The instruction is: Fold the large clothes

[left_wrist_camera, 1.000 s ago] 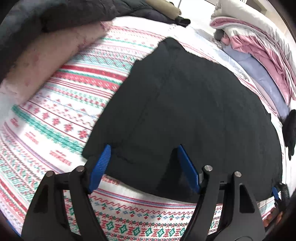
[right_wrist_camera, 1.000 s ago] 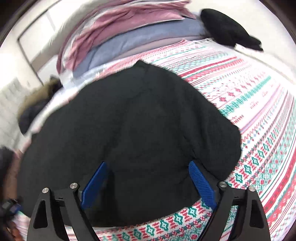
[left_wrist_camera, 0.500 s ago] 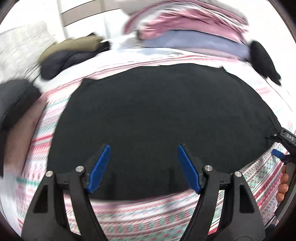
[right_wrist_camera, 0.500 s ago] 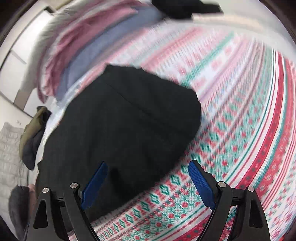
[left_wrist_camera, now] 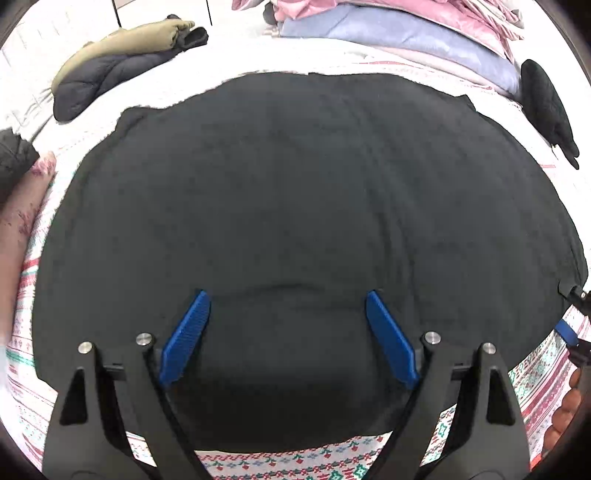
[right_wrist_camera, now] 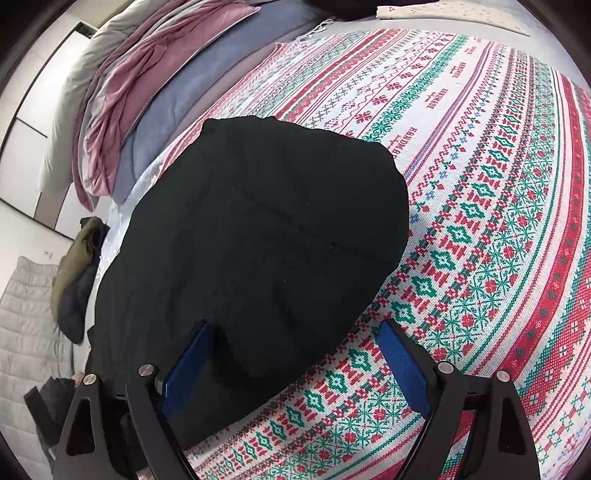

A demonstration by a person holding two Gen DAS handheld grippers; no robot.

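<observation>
A large black garment [left_wrist_camera: 295,206] lies flat on a bed with a red, green and white patterned cover [right_wrist_camera: 480,221]. My left gripper [left_wrist_camera: 288,299] hovers over the garment's near middle, its blue pads wide apart and still opening, with nothing pinched between them. In the right wrist view the same black garment [right_wrist_camera: 266,240] fills the left half. My right gripper [right_wrist_camera: 295,328] stands open above the garment's near right edge, one pad over the cloth, the other over the bed cover. The right gripper's tip [left_wrist_camera: 570,332] and a hand's fingers [left_wrist_camera: 565,410] show at the far right of the left wrist view.
Folded pink and blue bedding [left_wrist_camera: 406,26] is piled at the head of the bed. An olive and dark puffer jacket [left_wrist_camera: 122,59] lies at the far left, a small black item [left_wrist_camera: 546,107] at the far right. A pink fabric [left_wrist_camera: 18,221] borders the left edge.
The left gripper swung across the garment from its left corner to its near middle and its jaws widened. The right wrist view rolled and now shows more bed cover to the right.
</observation>
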